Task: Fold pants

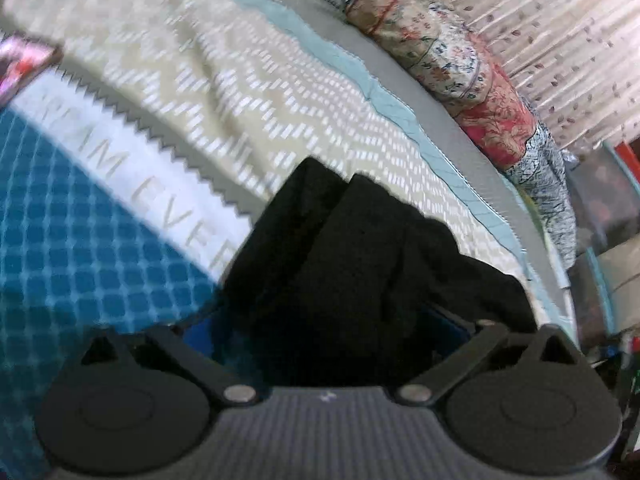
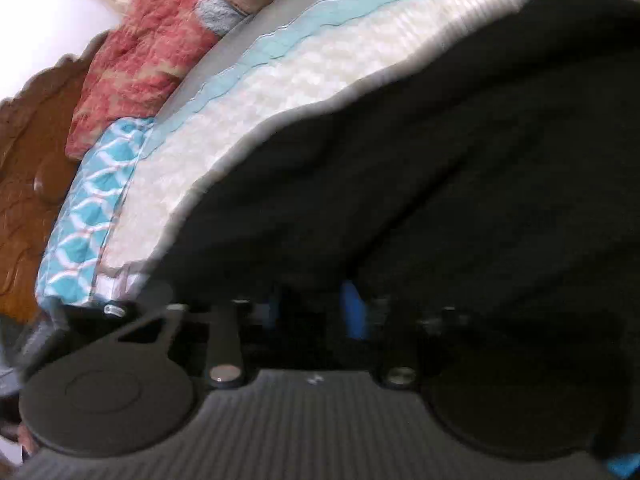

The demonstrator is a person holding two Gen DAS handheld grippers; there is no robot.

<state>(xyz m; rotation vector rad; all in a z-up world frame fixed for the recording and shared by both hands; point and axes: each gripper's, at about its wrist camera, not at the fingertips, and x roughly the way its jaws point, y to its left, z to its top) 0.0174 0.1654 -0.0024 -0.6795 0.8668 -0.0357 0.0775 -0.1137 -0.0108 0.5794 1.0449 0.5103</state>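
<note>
Black fabric fills my view: one pair of pants [image 1: 360, 264], bunched up on the bed over a cream patterned bedspread [image 1: 248, 92]. In my left wrist view I count one blue checked blanket [image 1: 80, 248] with a white lettered band, and a row of floral quilts [image 1: 472, 80] stacked along the far edge before a flowered curtain [image 1: 560, 32]. My left gripper [image 1: 332, 320] has the cloth heaped right between its fingers; the links sit angled inward, a blue pad [image 1: 448, 320] peeks out beside the fabric, and it's pinching a fold of the pants. My right gripper [image 2: 316, 312] is buried in the same dark cloth; a blue pad [image 2: 354, 312] shows through, fingers drawn narrow, clamped on the pants. A wooden headboard [image 2: 36, 184] and one teal patterned pillow [image 2: 88, 216] sit off to the left.
</note>
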